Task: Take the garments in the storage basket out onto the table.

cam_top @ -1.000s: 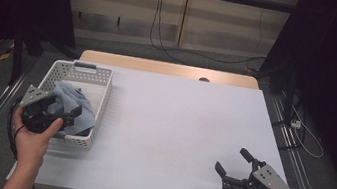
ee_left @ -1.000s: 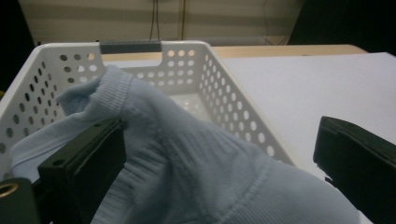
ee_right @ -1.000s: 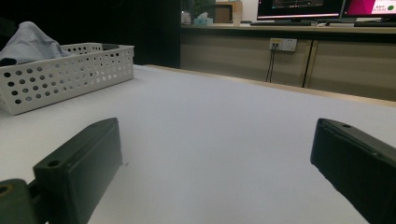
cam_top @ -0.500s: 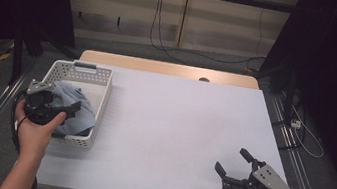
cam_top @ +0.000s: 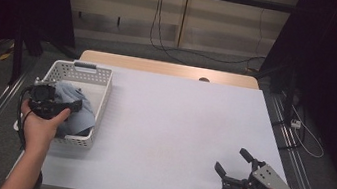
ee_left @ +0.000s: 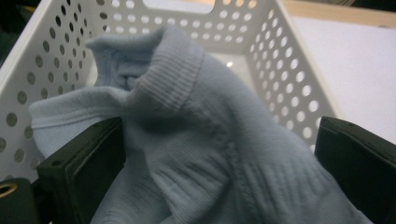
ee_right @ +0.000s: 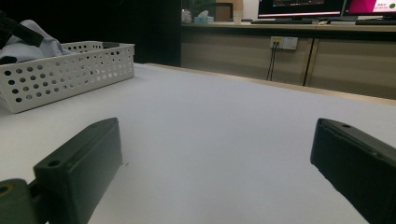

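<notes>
Lower right of the frame: right gripper (cam_top: 232, 166), jaws spread, idle on the table (cam_top: 182, 127). Left: left gripper (ee_left: 219, 154), jaws wide around a pale-blue sock (ee_left: 201, 140) in the white perforated basket (cam_top: 101, 89). Risk: closing on loose folds may let the sock slip.

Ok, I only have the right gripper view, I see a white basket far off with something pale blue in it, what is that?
Observer: A light blue sock with a ribbed cuff, lying in the white basket.
Operator: Is the other hand-held gripper near it?
Observer: Yes, the left hand-held gripper is over the basket, its jaws open either side of the sock.
Operator: And where's mine on the table?
Observer: The right hand-held gripper sits open at the near right corner of the white table.
</notes>
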{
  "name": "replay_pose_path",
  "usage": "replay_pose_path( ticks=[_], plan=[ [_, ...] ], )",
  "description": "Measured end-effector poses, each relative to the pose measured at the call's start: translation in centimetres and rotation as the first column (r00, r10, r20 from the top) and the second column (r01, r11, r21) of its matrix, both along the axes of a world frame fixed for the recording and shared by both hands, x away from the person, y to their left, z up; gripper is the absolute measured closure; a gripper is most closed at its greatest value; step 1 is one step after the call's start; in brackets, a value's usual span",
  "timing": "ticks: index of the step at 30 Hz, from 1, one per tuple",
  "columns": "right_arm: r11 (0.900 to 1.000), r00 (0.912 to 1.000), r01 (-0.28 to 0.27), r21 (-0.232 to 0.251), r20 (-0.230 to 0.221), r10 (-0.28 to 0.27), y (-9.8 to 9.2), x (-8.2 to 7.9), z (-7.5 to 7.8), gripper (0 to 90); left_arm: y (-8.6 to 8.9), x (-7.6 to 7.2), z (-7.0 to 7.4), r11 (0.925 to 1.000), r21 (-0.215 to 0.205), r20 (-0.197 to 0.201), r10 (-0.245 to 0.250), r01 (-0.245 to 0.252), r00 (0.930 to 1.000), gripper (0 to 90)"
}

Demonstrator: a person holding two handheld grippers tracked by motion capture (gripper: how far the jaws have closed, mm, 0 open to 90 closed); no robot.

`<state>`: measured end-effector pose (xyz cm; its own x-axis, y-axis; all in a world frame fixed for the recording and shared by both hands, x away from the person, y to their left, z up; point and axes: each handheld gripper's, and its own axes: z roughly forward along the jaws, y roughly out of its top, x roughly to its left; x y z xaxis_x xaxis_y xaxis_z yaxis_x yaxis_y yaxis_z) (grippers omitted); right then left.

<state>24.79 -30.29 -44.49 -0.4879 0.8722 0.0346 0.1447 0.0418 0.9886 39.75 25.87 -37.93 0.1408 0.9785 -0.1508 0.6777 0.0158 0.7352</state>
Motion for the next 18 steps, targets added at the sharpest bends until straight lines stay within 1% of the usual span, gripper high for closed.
replay_pose_path(
  ticks=[1, 2, 5, 6, 8, 9, 11, 13, 14, 16, 18],
  plan=[
    [1.000, 1.0000, 0.001, 0.000, -0.001, -0.001, 0.0, 0.0, 0.0, 1.6, 0.0, 0.1, -0.1, 1.0000, 0.003, -0.008, 0.003, -0.003, 1.0000, 2.0],
    [1.000, 1.0000, 0.001, -0.001, -0.001, -0.001, 0.0, 0.0, 0.0, 1.6, -0.1, 0.3, -0.2, 1.0000, -0.003, -0.026, 0.004, -0.004, 0.9996, 2.0],
    [1.000, 1.0000, 0.000, -0.004, -0.002, 0.000, 0.0, 0.0, 0.0, 1.6, -0.1, 0.7, -0.5, 0.9998, -0.003, -0.040, 0.018, -0.018, 0.9991, 2.1],
    [1.000, 1.0000, -0.001, -0.004, -0.001, 0.001, 0.1, 0.0, 0.0, 1.6, -0.1, 0.8, -0.6, 0.9999, -0.004, -0.051, 0.014, -0.014, 0.9986, 2.1],
    [1.000, 1.0000, -0.004, -0.004, -0.002, 0.004, 0.1, 0.0, 0.0, 1.7, -0.2, 0.9, -0.7, 0.9996, -0.014, -0.061, 0.024, -0.025, 0.9978, 1.8],
    [1.000, 1.0000, -0.004, -0.004, -0.001, 0.004, 0.1, 0.0, 0.0, 1.7, -0.1, 1.0, -0.7, 0.9999, 0.000, -0.075, 0.017, -0.017, 0.9970, 1.8],
    [1.000, 1.0000, -0.004, -0.005, -0.002, 0.004, 0.1, 0.0, 0.0, 1.8, 0.0, 1.1, -0.8, 0.9999, 0.003, -0.092, 0.010, -0.010, 0.9957, 1.3],
    [1.000, 1.0000, -0.004, -0.004, -0.003, 0.004, 0.1, 0.0, 0.0, 1.8, 0.1, 1.4, -1.0, 0.9998, -0.003, -0.119, 0.017, -0.017, 0.9928, 1.0],
    [1.000, 1.0000, -0.004, -0.004, -0.003, 0.004, 0.1, 0.0, 0.0, 1.8, 0.1, 1.5, -1.1, 0.9998, -0.009, -0.140, 0.017, -0.019, 0.9901, 0.9],
    [1.000, 1.0000, -0.005, -0.004, -0.003, 0.005, 0.1, 0.0, 0.0, 1.8, 0.1, 1.6, -1.2, 0.9996, -0.016, -0.162, 0.020, -0.023, 0.9866, 0.8],
    [1.000, 1.0000, -0.006, -0.005, -0.005, 0.006, 0.1, 0.0, 0.0, 1.8, 0.2, 1.8, -1.4, 0.9990, -0.032, -0.192, 0.024, -0.031, 0.9812, 0.7]
  ],
)
